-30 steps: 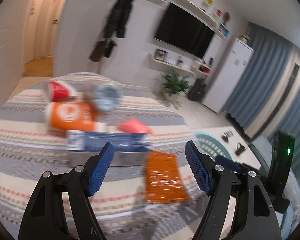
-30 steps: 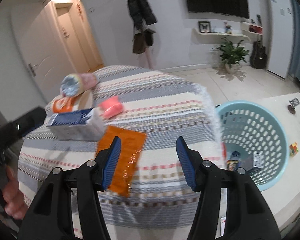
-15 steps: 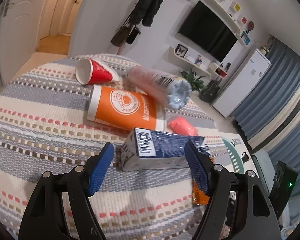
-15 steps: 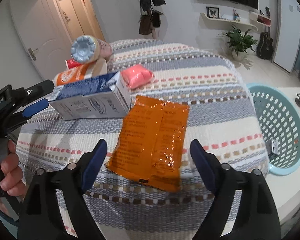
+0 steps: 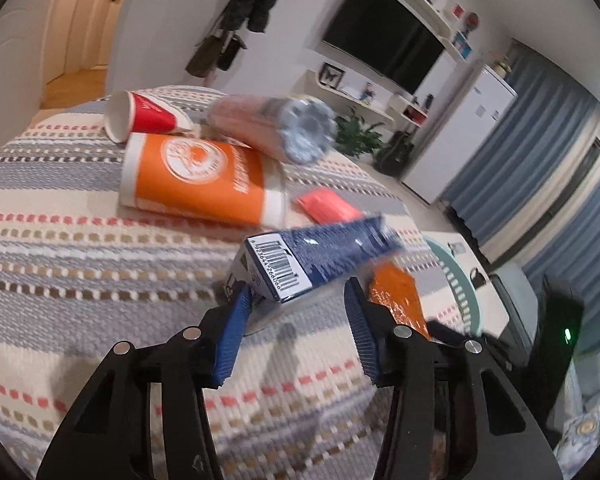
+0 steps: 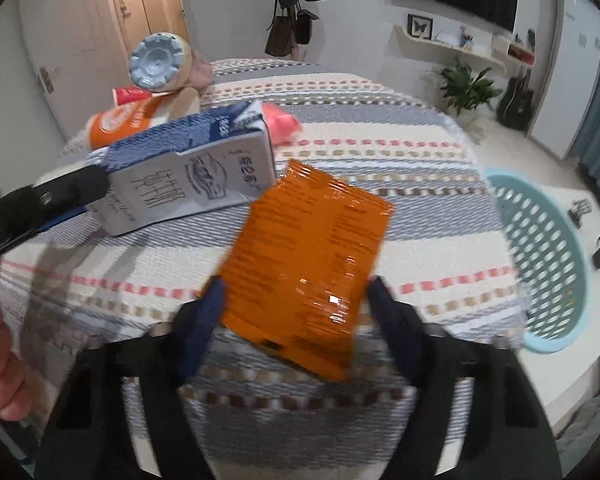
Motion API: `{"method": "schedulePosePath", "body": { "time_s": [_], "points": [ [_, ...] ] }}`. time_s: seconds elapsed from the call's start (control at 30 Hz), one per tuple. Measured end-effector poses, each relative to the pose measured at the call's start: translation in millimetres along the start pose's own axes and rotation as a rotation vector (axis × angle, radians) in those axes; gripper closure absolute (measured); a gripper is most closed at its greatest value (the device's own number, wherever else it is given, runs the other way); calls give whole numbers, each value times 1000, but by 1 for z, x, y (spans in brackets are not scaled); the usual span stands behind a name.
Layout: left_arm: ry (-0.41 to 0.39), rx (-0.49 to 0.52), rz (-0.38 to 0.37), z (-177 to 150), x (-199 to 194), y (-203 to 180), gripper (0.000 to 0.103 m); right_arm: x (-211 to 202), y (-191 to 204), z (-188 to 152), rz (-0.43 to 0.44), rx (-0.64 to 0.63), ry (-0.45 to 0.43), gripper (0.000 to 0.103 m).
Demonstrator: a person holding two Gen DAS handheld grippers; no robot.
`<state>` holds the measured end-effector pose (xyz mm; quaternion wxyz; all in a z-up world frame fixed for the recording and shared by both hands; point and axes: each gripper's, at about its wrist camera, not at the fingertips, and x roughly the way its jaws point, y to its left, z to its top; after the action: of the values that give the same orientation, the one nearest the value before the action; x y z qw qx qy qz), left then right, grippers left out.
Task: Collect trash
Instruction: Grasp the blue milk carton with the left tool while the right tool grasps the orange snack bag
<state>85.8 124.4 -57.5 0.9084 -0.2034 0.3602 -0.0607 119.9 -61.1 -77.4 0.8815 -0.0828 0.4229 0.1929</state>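
Note:
Trash lies on a striped bed (image 5: 80,264). A blue and white milk carton (image 5: 320,256) lies on its side with its near end between the open fingers of my left gripper (image 5: 296,300); it also shows in the right wrist view (image 6: 188,176). An orange snack packet (image 6: 308,252) lies flat, its near end between the open fingers of my right gripper (image 6: 296,300). Behind are an orange paper cup (image 5: 200,180), a red cup (image 5: 140,116), a pink bottle with a grey cap (image 5: 272,128) and a pink packet (image 5: 328,208).
A light blue perforated laundry basket (image 6: 540,256) stands on the floor to the right of the bed, with some items inside. A white low table lies beyond it. A TV wall, shelves, a plant and blue curtains are further off.
Both grippers have moved in closer and lower. The carton's end now sits between the left fingers, and the orange packet's end between the right fingers. The left jaws have narrowed.

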Motion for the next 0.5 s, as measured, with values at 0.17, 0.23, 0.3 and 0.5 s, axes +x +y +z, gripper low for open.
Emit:
{"method": "schedulePosePath", "body": {
  "time_s": [0.17,0.23,0.3,0.5],
  "points": [
    [30,68,-69,-18,-2,-23,57,-6,-26,1,11,20,-3,67],
    [47,93,-98,-24,-1,-32,57,-9,-37,2,12,34,-12,68],
    [71,135,-125,-30,-1,-45,57,-10,-44,3,7,51,-13,68],
    [23,160,-53,-28,-13,-49,45,-16,-56,5,42,71,-30,68]
  ]
}}
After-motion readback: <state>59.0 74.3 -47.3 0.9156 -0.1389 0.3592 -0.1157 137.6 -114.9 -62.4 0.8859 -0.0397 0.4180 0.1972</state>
